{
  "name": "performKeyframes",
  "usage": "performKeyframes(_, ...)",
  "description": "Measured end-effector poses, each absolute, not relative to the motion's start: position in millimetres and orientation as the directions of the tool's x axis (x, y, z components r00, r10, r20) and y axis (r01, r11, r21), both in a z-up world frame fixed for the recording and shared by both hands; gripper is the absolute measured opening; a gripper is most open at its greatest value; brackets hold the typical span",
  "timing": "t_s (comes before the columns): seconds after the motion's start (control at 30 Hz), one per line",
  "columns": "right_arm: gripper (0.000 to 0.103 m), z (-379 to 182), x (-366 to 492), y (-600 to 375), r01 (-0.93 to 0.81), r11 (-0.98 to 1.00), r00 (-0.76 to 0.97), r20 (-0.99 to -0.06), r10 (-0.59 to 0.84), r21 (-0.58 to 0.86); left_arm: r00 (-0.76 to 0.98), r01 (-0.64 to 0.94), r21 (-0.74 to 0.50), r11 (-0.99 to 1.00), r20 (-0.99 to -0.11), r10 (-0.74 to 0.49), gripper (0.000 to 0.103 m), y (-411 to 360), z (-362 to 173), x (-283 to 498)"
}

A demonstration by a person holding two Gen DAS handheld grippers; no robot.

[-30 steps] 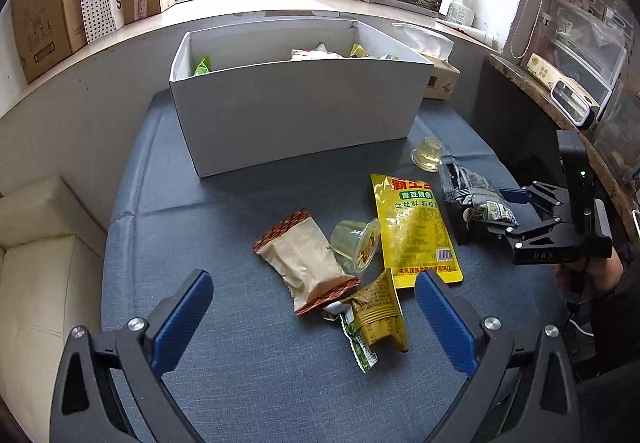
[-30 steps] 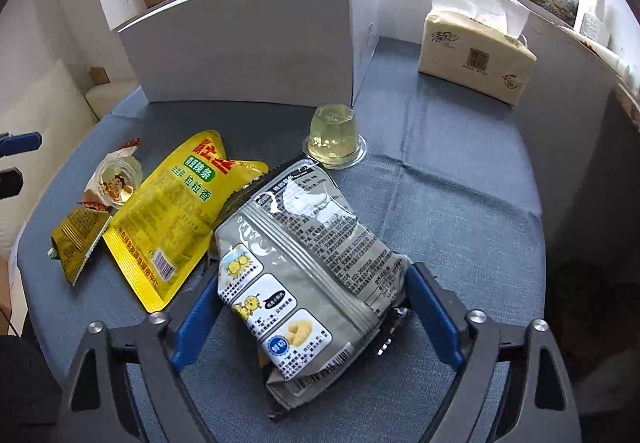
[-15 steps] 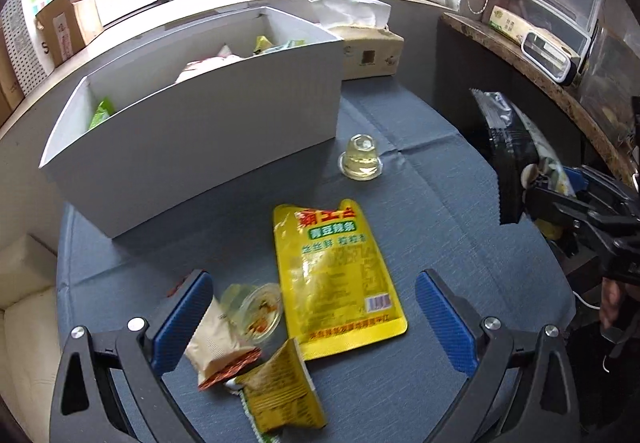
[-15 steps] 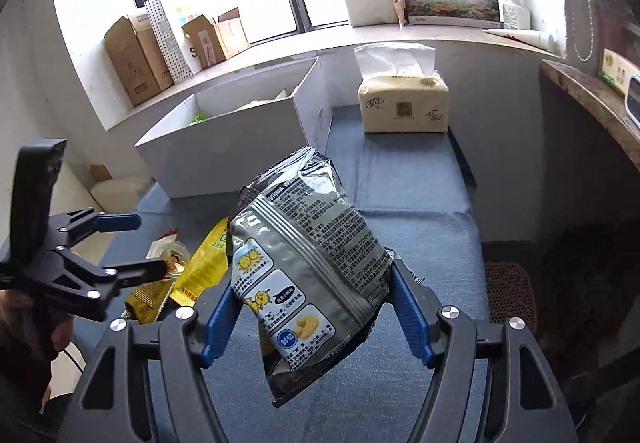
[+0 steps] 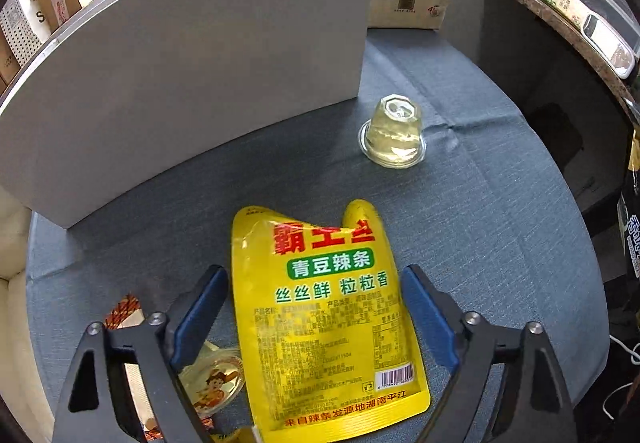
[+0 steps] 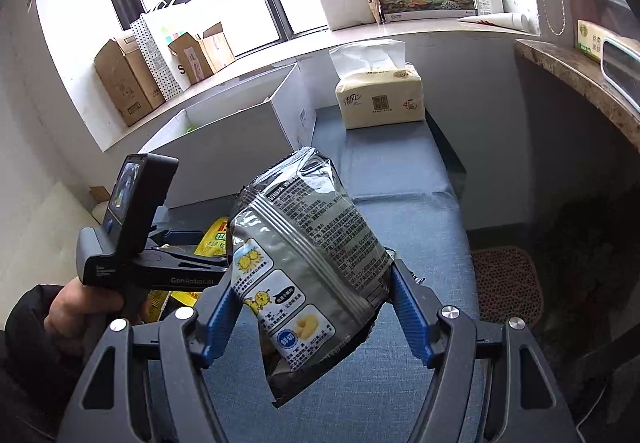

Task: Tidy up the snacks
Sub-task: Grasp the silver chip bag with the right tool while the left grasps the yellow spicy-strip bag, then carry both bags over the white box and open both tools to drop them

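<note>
Two grippers show: the left gripper [image 5: 316,307] and the right gripper [image 6: 310,307]. One yellow pouch [image 5: 328,323] lies on the cloth, and one grey bag [image 6: 304,275] is held up. There are two jelly cups, a clear cup [image 5: 394,135] and a printed-lid cup [image 5: 212,383]. One brown-edged packet [image 5: 124,313] peeks out at lower left. One white box [image 5: 192,55] stands at the back, with one tissue pack [image 6: 380,99] beside it. On the sill sit three cardboard boxes [image 6: 124,83] and one dotted bag [image 6: 156,51].
</note>
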State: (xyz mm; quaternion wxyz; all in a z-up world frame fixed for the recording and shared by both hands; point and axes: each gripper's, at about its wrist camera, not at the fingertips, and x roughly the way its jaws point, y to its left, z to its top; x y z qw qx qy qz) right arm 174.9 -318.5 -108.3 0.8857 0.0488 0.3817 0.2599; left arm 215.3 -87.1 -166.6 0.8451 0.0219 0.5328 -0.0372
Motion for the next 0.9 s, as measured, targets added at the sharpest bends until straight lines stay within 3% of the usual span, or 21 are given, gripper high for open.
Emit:
performKeyframes(0.07,0.074,-110.1,176.1,-318.4,-0.421,0.859,0.570,-0.653,0.500,0.290,0.431,0.077,-0.064,0.995,-0.898,-0.091,0.060,-83.2,-163.6,214.6)
performKeyframes(0.27,0.074,-114.6,177.6,-314.7,-0.428,0.853,0.552,-0.661,0.508,0.297,0.454,0.090,-0.164,0.982,-0.871,-0.187,0.040,-70.4,-151.2,206.6)
performKeyframes(0.57,0.074,-112.6,175.9,-309.0,-0.441,0.848,0.551,-0.657,0.515,0.294,0.534,0.133,-0.230,0.964,-0.803,-0.265,0.024,-55.3,-106.4,181.6)
performKeyframes(0.9,0.074,-82.6,185.6,-275.9,-0.522,0.809,0.559,-0.608,0.564,0.271,0.671,0.137,-0.188,0.973,-0.705,-0.231,0.024,-21.7,-31.7,158.3)
